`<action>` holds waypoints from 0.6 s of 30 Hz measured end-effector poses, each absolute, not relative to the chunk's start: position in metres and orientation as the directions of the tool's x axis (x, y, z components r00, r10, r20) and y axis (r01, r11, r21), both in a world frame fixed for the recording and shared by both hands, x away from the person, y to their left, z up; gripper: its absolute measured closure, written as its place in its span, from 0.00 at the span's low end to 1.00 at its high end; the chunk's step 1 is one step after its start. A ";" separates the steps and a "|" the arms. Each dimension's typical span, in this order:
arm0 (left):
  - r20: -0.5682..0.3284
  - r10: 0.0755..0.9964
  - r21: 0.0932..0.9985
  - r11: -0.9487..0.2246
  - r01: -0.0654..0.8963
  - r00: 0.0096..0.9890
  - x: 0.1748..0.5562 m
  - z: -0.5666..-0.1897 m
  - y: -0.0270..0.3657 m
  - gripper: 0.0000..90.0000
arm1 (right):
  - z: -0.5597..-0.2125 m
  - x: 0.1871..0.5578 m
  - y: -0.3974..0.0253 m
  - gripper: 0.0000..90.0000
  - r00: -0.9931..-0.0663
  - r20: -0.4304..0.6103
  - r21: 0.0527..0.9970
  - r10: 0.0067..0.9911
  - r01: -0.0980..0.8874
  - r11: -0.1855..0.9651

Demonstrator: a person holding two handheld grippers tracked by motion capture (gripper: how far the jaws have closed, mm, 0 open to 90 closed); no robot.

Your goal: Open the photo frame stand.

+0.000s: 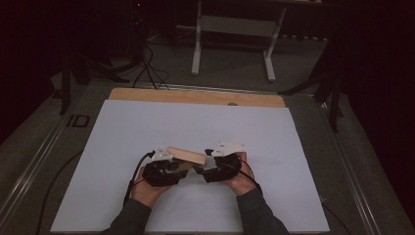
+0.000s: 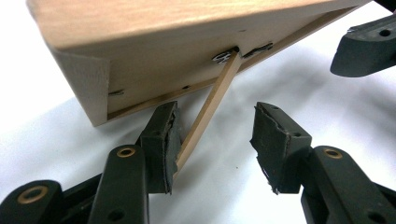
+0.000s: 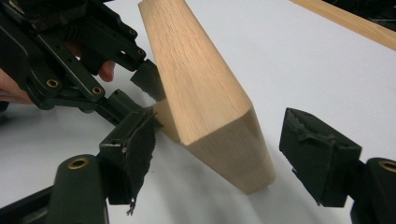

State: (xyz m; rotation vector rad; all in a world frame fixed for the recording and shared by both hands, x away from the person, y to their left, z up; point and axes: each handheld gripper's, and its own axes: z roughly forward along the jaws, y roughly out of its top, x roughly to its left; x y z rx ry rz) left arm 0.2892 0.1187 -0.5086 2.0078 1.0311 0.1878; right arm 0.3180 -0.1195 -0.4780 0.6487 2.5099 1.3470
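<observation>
My left gripper (image 2: pixel 212 140) has its fingers spread around the thin strut (image 2: pixel 208 112) hinged under the wooden block (image 2: pixel 154 51); my right gripper (image 3: pixel 233 154), fingers also spread, straddles the block's end.

This looks like a lab or recording studio set up for handling trials. A plain white sheet (image 1: pixel 195 127) covers a wooden tabletop (image 1: pixel 195 96) in a dim room hung with dark curtains. On the grey carpeted floor (image 1: pixel 230 63) beyond the far edge stand a white metal table frame (image 1: pixel 234 29) and loose black cables (image 1: pixel 149 68).
</observation>
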 end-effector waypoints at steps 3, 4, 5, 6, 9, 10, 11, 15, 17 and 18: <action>-0.227 0.724 0.744 -0.302 0.596 0.651 0.289 -0.507 0.119 0.57 | -0.477 0.318 -0.120 0.28 -0.879 0.015 0.834 0.477 0.274 0.479; -0.228 0.724 0.744 -0.301 0.596 0.651 0.289 -0.507 0.119 0.57 | -0.476 0.318 -0.121 0.28 -0.879 0.017 0.834 0.476 0.275 0.478; -0.227 0.724 0.745 -0.302 0.595 0.651 0.288 -0.507 0.119 0.57 | -0.475 0.318 -0.121 0.28 -0.879 0.017 0.836 0.476 0.274 0.475; -0.226 0.724 0.745 -0.302 0.595 0.651 0.288 -0.507 0.119 0.57 | -0.475 0.318 -0.122 0.28 -0.879 0.019 0.838 0.476 0.273 0.472; -0.224 0.725 0.745 -0.305 0.594 0.652 0.288 -0.507 0.120 0.57 | -0.472 0.318 -0.123 0.28 -0.880 0.024 0.845 0.474 0.271 0.461; -0.225 0.724 0.744 -0.304 0.594 0.652 0.288 -0.506 0.120 0.57 | -0.472 0.318 -0.123 0.28 -0.880 0.024 0.845 0.474 0.271 0.461; -0.225 0.725 0.745 -0.303 0.594 0.651 0.288 -0.506 0.120 0.57 | -0.472 0.318 -0.124 0.28 -0.880 0.023 0.846 0.474 0.269 0.459; -0.220 0.724 0.745 -0.308 0.591 0.654 0.288 -0.505 0.120 0.57 | -0.470 0.318 -0.125 0.28 -0.880 0.026 0.852 0.474 0.268 0.451; -0.220 0.724 0.746 -0.307 0.591 0.654 0.287 -0.505 0.121 0.57 | -0.467 0.317 -0.127 0.28 -0.879 0.039 0.858 0.474 0.273 0.434; -0.220 0.723 0.746 -0.308 0.591 0.655 0.287 -0.505 0.120 0.57 | -0.467 0.317 -0.127 0.28 -0.879 0.039 0.858 0.474 0.273 0.434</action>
